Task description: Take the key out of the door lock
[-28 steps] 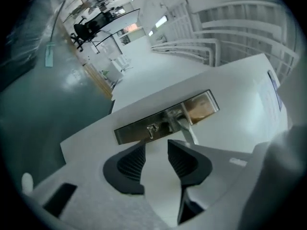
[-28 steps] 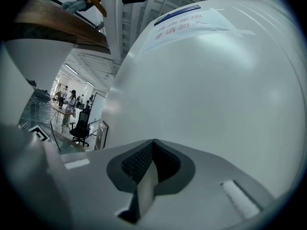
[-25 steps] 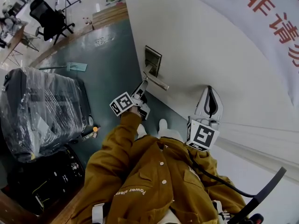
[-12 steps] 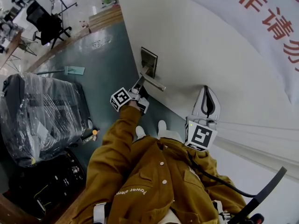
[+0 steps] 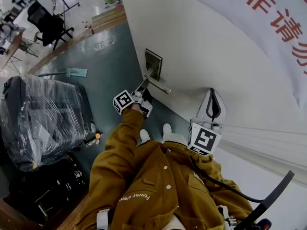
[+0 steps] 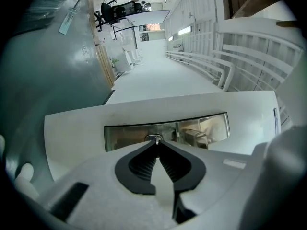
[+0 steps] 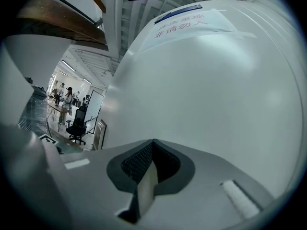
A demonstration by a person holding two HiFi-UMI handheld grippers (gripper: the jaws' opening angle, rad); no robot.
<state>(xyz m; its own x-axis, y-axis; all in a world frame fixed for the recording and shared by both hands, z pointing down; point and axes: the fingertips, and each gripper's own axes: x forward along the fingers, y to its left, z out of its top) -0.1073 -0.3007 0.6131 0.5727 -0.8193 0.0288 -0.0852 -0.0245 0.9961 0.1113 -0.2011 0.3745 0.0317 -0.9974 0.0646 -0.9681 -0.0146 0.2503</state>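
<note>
Left gripper view — sm. shiny silver key (image 6: 154, 139)

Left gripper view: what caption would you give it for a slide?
The left gripper, jaws closing on the small key that sits in the metal lock plate.

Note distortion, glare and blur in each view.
Head view: sharp and evenly lit; the wrapped suitcase glints. Left gripper view: fisheye bows the door, the lock plate shows reflections, corners are dark. Right gripper view: the white surface bulges, edges are vignetted.
</note>
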